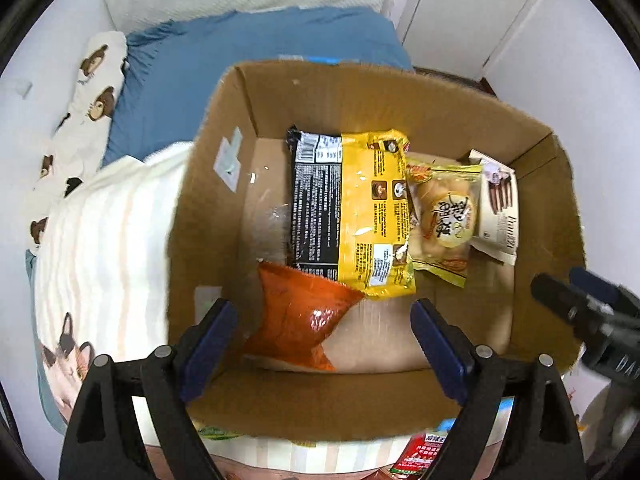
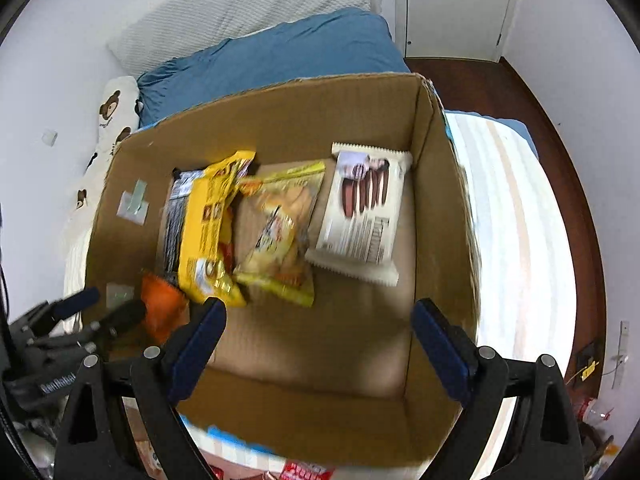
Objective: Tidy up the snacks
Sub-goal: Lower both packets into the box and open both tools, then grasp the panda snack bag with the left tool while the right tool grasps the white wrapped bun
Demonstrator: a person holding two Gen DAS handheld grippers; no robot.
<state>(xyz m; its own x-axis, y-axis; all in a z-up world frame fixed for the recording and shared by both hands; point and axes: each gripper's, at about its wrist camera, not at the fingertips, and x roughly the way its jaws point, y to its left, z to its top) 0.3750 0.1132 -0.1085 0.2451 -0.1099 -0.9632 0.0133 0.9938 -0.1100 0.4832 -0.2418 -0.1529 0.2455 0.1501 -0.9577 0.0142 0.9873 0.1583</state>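
Your left tongs (image 1: 324,320) hang wide open over the cardboard box (image 1: 400,92), nothing between the pads; the orange packet (image 1: 304,316) lies on the box floor just past them, low in the frame. Your right tongs (image 2: 320,320) gape the same way above bare cardboard at the lower centre of their view, gripping nothing. The snacks sit inside the box: a black packet (image 1: 312,200) at centre left, a yellow packet (image 1: 372,216) overlapping it, a clear bag of buns (image 1: 444,216) beside that, and a white wafer pack (image 2: 360,212) toward the right wall. The box rests on the bed (image 1: 256,40).
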